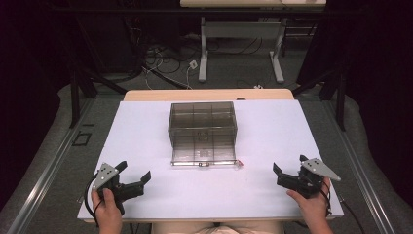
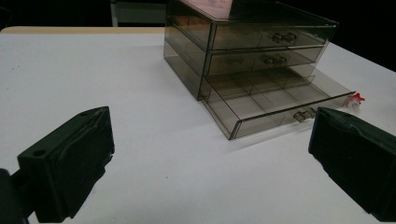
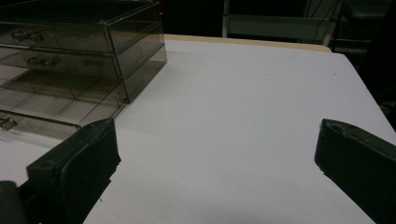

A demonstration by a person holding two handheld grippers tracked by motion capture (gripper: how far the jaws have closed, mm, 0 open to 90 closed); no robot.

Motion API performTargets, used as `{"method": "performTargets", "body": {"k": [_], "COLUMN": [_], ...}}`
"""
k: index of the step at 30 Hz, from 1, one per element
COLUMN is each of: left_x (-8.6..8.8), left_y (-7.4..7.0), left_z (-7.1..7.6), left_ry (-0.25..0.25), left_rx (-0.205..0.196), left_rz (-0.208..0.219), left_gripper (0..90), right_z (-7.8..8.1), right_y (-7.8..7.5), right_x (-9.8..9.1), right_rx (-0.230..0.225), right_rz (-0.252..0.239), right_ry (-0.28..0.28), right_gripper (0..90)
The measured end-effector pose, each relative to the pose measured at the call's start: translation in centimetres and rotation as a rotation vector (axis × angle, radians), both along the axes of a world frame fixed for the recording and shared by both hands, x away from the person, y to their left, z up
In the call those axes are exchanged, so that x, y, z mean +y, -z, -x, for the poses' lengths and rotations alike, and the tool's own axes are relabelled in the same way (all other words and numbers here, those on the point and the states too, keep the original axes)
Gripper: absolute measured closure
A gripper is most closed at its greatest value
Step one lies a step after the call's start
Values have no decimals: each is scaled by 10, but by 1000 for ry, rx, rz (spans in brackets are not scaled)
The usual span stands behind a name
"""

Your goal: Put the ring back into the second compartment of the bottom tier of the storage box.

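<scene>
A smoky clear plastic drawer cabinet (image 1: pixel 202 119) stands at the middle of the white table (image 1: pixel 146 131). Its bottom drawer (image 1: pixel 203 151) is pulled out toward me and looks empty (image 2: pixel 275 105); the two upper drawers (image 2: pixel 266 46) are pushed in. A small red and white object (image 1: pixel 239 162) lies on the table at the drawer's front right corner (image 2: pixel 356 99). My left gripper (image 1: pixel 134 173) rests open at the near left, aimed toward the cabinet, nothing between its jaws. My right gripper (image 1: pixel 288 168) rests open at the near right, also empty. The cabinet (image 3: pixel 84 46) sits left of it.
The table's wooden far edge (image 1: pixel 209 94) shows behind the cabinet. Beyond it stand a second table's legs (image 1: pixel 203 53) and loose cables on the floor (image 1: pixel 165 63). Black frame posts (image 1: pixel 74 92) flank the table. White surface stretches on both sides of the cabinet.
</scene>
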State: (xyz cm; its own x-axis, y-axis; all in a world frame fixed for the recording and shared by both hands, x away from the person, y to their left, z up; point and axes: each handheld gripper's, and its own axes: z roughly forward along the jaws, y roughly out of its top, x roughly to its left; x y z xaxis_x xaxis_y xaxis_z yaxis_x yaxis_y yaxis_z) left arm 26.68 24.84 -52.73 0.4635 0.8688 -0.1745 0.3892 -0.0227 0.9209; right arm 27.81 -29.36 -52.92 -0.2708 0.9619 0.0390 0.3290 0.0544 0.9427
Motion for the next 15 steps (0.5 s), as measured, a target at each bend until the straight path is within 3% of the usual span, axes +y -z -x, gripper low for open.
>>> {"method": "performTargets", "body": {"k": [8,15], "left_x": [-2,-4], "left_y": [1,2], "left_z": [-1,-4], "left_ry": [-5,-6], "left_rx": [4,10], "left_rz": [1,-7], "left_gripper": [4,4], "right_z": [-1,-4], "right_y": [1,3], "right_x": [6,10], "right_rx": [7,-3], "right_rz": [22,25], "right_ry": [-35,-52], "right_gripper": [5,152]}}
